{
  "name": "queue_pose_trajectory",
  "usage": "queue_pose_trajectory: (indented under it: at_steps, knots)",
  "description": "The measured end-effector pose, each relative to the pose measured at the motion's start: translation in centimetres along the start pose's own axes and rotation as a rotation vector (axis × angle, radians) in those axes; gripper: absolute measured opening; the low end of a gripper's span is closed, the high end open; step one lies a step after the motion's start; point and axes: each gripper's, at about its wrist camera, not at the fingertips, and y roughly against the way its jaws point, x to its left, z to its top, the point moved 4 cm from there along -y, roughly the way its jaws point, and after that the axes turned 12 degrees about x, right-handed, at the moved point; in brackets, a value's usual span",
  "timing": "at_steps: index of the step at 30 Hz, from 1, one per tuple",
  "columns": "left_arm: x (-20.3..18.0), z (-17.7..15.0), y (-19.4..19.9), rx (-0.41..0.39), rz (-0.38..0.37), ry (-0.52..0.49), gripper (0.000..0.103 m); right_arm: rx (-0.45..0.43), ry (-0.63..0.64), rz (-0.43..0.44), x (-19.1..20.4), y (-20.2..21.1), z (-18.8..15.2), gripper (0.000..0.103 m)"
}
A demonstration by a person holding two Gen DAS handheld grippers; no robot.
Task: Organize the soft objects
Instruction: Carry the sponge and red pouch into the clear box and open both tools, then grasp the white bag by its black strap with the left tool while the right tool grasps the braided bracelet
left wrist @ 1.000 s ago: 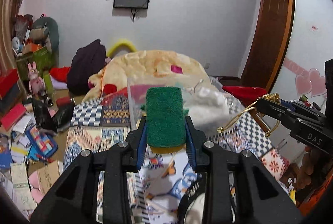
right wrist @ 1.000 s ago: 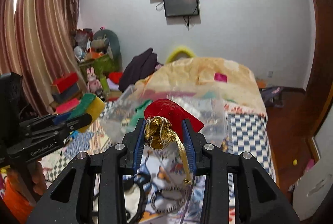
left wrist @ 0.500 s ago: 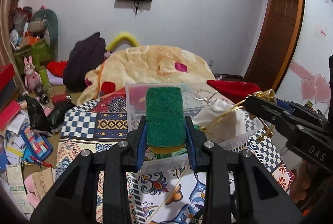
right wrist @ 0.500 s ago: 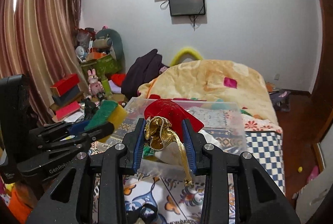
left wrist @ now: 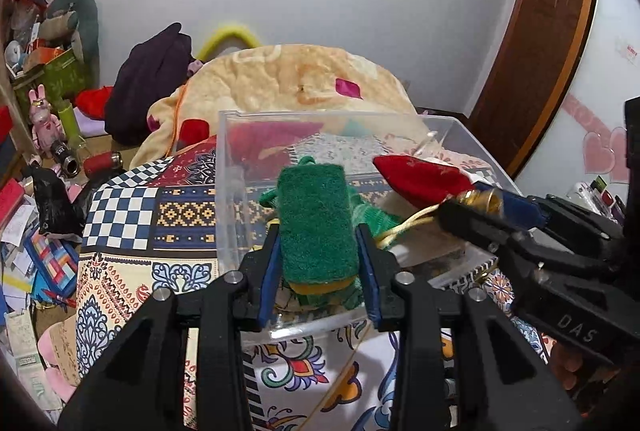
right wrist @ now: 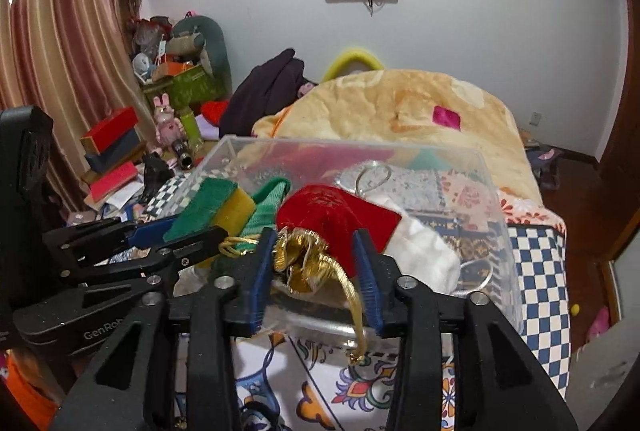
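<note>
both loads hang over the clear box (left wrist: pixel 236 167) on the bed: left hand-held gripper (left wrist: pixel 319 251) pinching the green sponge (left wrist: pixel 316 219), right hand-held gripper (right wrist: pixel 316 271) pinching the red pouch (right wrist: pixel 332 215). next, i'd guess: lower, release inside.

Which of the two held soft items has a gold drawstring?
The red pouch in the right tongs: gathered gold neck, gold cord hanging down. The sponge in the left tongs is plain green scouring pad over yellow foam, no cord.
</note>
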Motion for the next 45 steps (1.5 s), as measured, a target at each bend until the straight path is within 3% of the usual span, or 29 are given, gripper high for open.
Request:
queue_pose_trajectory:
  at_steps: [3, 9, 18, 25, 32, 40, 45]
  knots:
    - [-0.2, -0.1, 0.4, -0.009, -0.001, -0.001, 0.049, 0.013, -0.007, 0.005, -0.3, 0.1, -0.2, 0.044]
    - [-0.4, -0.3, 2.3, -0.040, -0.008, -0.006, 0.050, 0.003, -0.002, 0.004, -0.6, 1.5, -0.6, 0.049]
    - [-1.4, -1.1, 6.9, -0.112, -0.032, -0.041, 0.055, -0.098, 0.017, -0.012, -0.6, 6.6, -1.1, 0.061]
    - [-2.9, -3.3, 9.3, -0.138, -0.033, -0.078, 0.069, -0.117, 0.042, -0.031, -0.7, 8.7, -2.8, 0.068]
    - [-4.3, -6.6, 8.6, -0.068, -0.049, -0.099, 0.074, -0.075, 0.062, -0.052, -1.0, 8.4, -5.8, 0.071]
    - [-5.2, -10.1, 5.9, 0.034, -0.054, -0.115, 0.075, 0.069, 0.025, -0.022, -1.9, 5.5, -10.0, 0.071]
    - [-4.8, -11.9, 3.7, 0.123, -0.103, -0.069, 0.075, 0.141, 0.021, -0.015, -1.9, 3.5, -11.8, 0.071]
